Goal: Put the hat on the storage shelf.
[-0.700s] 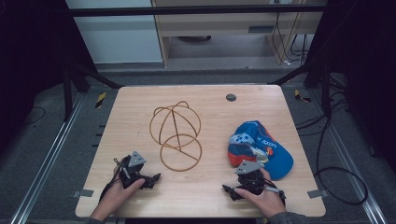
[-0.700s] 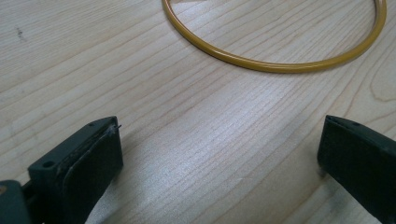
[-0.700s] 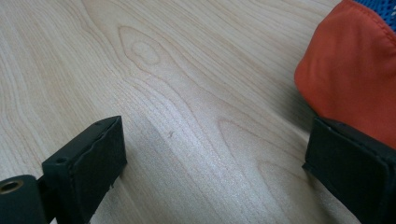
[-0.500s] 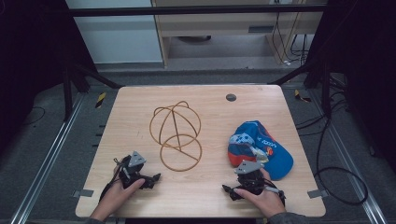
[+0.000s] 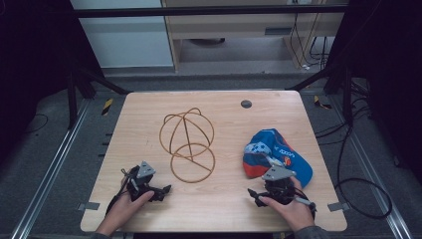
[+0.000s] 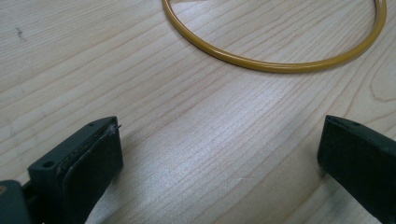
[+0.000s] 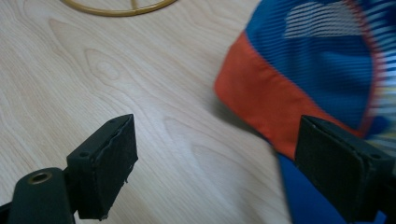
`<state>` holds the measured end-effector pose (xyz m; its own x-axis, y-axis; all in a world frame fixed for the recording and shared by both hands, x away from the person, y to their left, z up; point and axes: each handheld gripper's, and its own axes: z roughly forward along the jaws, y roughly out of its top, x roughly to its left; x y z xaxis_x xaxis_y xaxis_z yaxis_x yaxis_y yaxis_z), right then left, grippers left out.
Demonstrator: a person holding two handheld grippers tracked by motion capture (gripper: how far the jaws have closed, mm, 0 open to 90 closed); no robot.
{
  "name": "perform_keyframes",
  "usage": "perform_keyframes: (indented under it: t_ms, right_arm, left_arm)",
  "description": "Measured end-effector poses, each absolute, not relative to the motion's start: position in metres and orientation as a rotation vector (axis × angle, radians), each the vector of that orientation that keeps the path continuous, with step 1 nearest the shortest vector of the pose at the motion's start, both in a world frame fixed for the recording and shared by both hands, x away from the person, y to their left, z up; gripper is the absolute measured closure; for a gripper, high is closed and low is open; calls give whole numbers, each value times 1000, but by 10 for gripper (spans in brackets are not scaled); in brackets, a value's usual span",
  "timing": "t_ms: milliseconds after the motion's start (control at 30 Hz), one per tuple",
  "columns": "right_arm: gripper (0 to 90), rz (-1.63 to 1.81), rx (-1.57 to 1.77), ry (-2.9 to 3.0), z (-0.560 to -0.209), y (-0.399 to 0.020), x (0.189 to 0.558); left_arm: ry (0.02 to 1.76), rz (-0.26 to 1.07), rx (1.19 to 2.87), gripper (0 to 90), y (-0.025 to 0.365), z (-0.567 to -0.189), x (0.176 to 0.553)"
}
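A gold wire cap stand [image 5: 186,144], a dome on a round base ring, stands in the middle of the wooden table [image 5: 224,119]. A blue, orange and white cap [image 5: 278,152] lies at the right. My left gripper [image 5: 160,191] rests near the front left, open, and its own view has bare wood between the jaws [image 6: 219,135] with the base ring [image 6: 280,64] ahead. My right gripper [image 5: 272,185] sits just in front of the cap. It is open [image 7: 219,128], and the cap's orange band [image 7: 275,105] lies just beyond its right jaw without touching the pads.
A small dark round hole or grommet [image 5: 246,104] sits near the table's far edge. Black frame legs and cables [image 5: 358,189] surround the table on the floor. Bare wood stretches between the two grippers along the front.
My right gripper has edged slightly right and forward toward the cap. The left gripper, stand and cap have stayed put.
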<state>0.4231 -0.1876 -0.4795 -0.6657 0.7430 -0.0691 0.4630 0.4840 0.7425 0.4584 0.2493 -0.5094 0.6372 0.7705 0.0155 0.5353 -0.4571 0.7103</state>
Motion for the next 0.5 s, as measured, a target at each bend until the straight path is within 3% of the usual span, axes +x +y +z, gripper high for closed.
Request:
perform_keyframes:
  t_ms: [500]
  right_arm:
    - [256,766,1111,2385,-433,-246,447]
  left_arm:
    - [1013,442,2172,0,249,-509,458]
